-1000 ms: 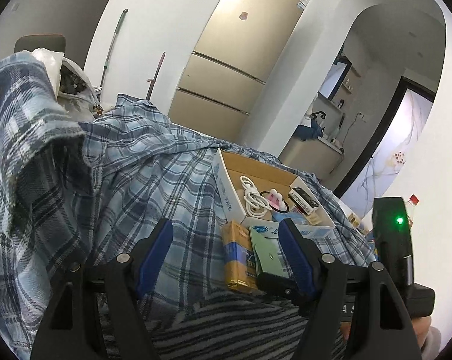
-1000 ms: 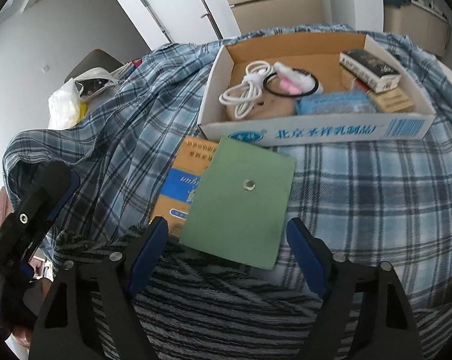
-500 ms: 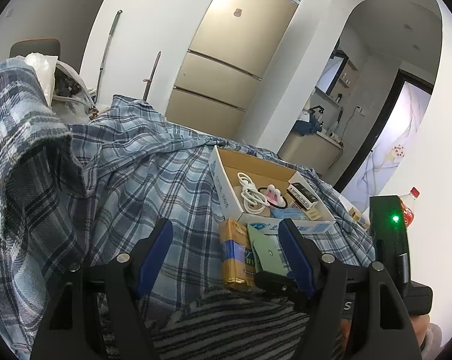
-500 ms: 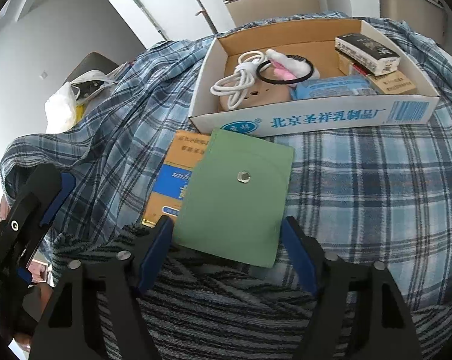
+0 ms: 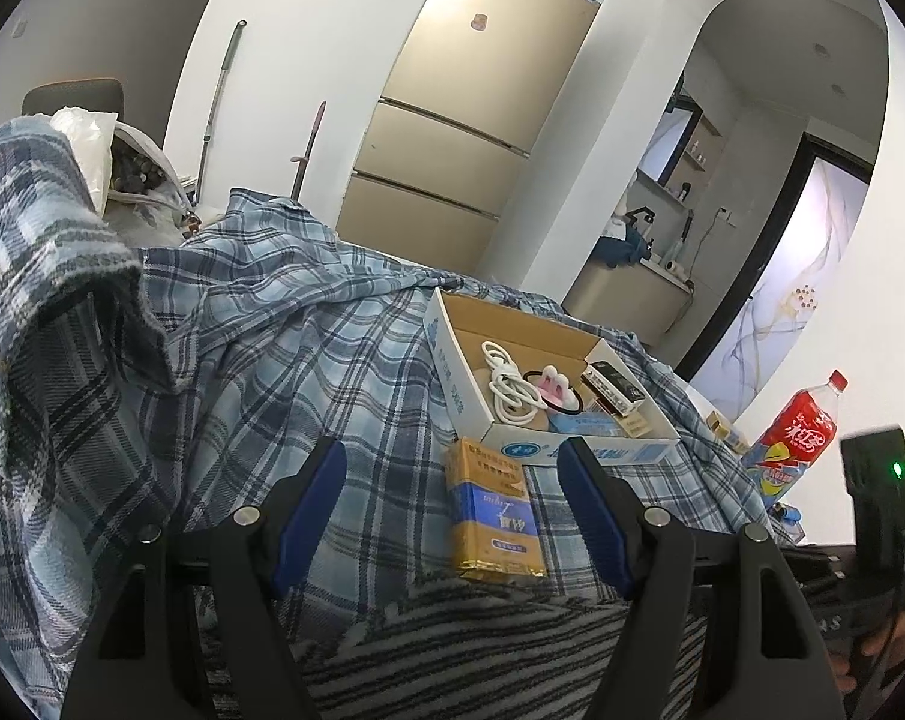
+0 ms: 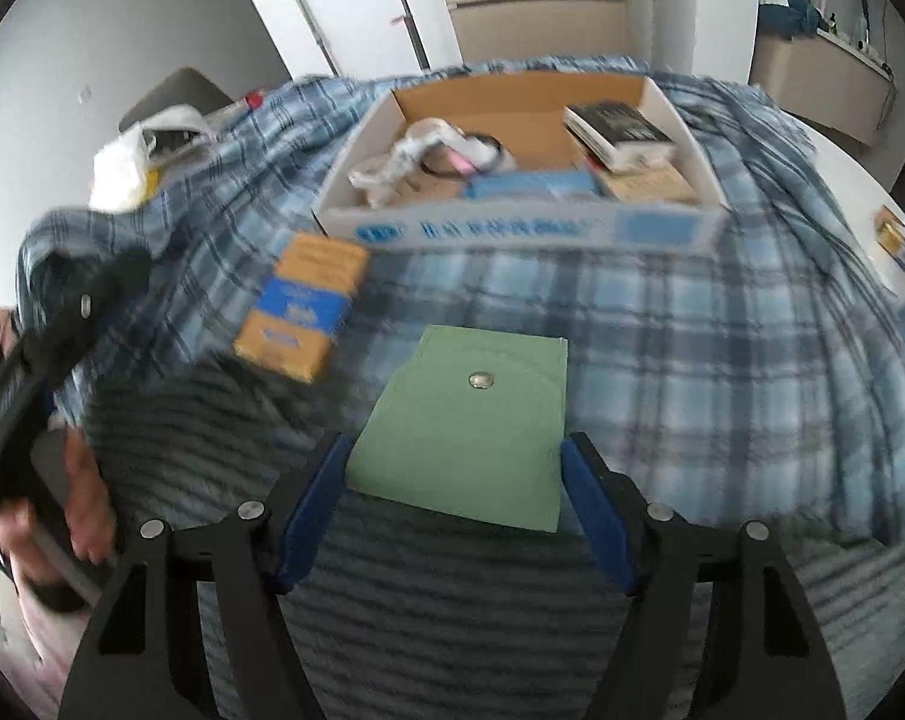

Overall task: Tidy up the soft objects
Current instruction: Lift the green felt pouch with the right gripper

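Right claw (image 6: 455, 480) pinches the green snap pouch (image 6: 467, 423) by its side edges, lifted above the plaid cloth (image 6: 662, 324), just before the cardboard box (image 6: 512, 228). Left claw (image 5: 452, 510) spread, empty, over the cloth beside the yellow packet (image 5: 494, 510).

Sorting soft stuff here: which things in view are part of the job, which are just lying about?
Job:
green pouch, between the right gripper's jaws
plaid cloth
striped cloth
cardboard box

Lying about:
yellow packet
soda bottle
fridge
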The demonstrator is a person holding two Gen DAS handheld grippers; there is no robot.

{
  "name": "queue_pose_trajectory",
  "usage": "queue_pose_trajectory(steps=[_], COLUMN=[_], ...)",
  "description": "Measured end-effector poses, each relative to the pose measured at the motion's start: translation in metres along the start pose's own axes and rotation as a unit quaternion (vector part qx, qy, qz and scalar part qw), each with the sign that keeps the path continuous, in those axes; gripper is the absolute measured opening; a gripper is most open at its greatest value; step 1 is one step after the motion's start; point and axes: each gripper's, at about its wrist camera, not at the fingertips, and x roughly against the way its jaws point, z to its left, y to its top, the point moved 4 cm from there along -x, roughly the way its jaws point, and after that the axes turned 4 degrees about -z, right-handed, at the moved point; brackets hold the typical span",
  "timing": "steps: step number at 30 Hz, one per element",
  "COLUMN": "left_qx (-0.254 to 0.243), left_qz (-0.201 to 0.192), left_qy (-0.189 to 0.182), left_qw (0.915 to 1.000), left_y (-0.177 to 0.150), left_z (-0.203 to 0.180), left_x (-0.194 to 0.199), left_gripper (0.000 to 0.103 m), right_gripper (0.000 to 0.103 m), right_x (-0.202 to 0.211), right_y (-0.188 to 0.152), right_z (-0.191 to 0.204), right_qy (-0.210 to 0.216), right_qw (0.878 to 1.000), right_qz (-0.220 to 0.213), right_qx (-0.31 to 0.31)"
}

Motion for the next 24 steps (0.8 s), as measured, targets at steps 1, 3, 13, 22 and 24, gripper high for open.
queue_pose_trajectory(steps=[1,3,13,22,24], left_qx=[0.0,-0.003,-0.038,-0.045,-0.046], left_qz=[0.0,0.002,0.003,0.006,0.006], left_qy=[0.002,0.005,0.019,0.019,0.019], left_qw=[1.0,1.0,0.9991,0.9988,0.9987], left_y=[0.0,0.0,-0.003,-0.004,-0.004], left_z=[0.0,-0.001,-0.012,-0.015,-0.015], left_x=[0.0,0.0,-0.001,-0.003,-0.003], left_gripper=[0.075,0.075,0.075,0.075,0.075], right_gripper=[0.072,0.072,0.079,0.082,0.082], right_x=[0.003,0.009,0.012,0.006,0.007], right_y=[-0.005,-0.015,-0.027,-0.029,-0.029], right_z=[-0.003,-0.01,-0.027,-0.028,-0.029], right_qy=[-0.005,-0.017,-0.068,-0.127,-0.134], right_qw=[1.0,1.0,0.993,0.979,0.978], right_qz=[0.005,0.01,-0.041,-0.073,-0.082], right_qx=[0.002,-0.001,-0.09,-0.138,-0.138])
